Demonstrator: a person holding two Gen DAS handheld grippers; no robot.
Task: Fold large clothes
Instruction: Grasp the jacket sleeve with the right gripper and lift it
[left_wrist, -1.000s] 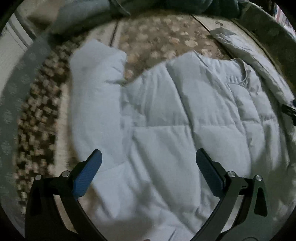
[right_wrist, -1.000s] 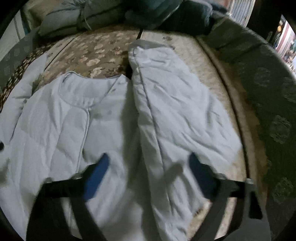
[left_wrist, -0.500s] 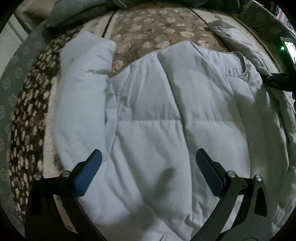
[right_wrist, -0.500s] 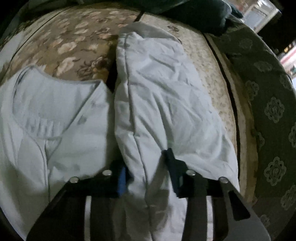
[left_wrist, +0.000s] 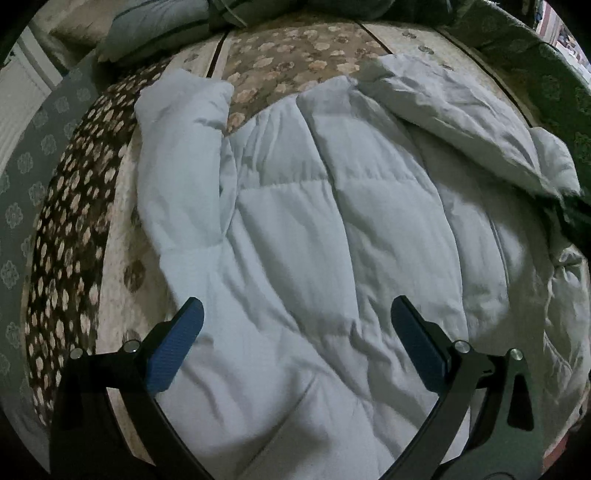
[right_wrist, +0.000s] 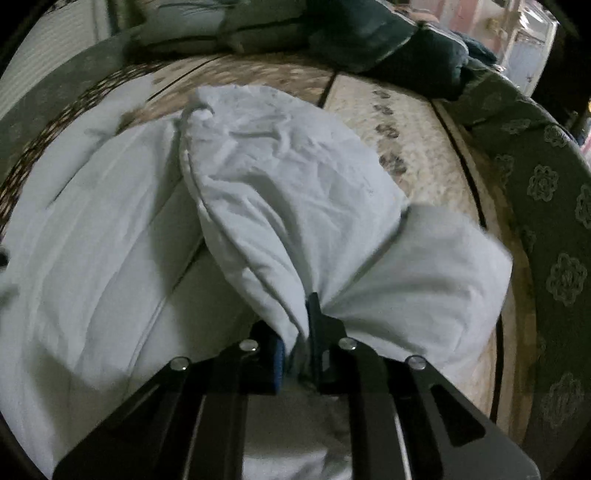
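Observation:
A pale blue quilted jacket (left_wrist: 332, 229) lies spread on a floral bedspread (left_wrist: 295, 55). Its left sleeve (left_wrist: 181, 158) lies flat beside the body. My left gripper (left_wrist: 291, 336) is open and empty, hovering over the jacket's lower body. My right gripper (right_wrist: 299, 332) is shut on the jacket's right sleeve (right_wrist: 288, 192), which is bunched and lifted over the jacket body (right_wrist: 92, 229). The lifted sleeve also shows in the left wrist view (left_wrist: 461, 114) at the upper right.
Pillows and dark folded bedding (right_wrist: 388, 40) lie at the head of the bed. A grey patterned border (right_wrist: 554, 206) runs along the bed's right edge, and another (left_wrist: 26, 177) along the left edge.
My right gripper has closed on the right sleeve and lifted it toward the jacket's body. My left gripper stays open and has shifted slightly over the jacket.

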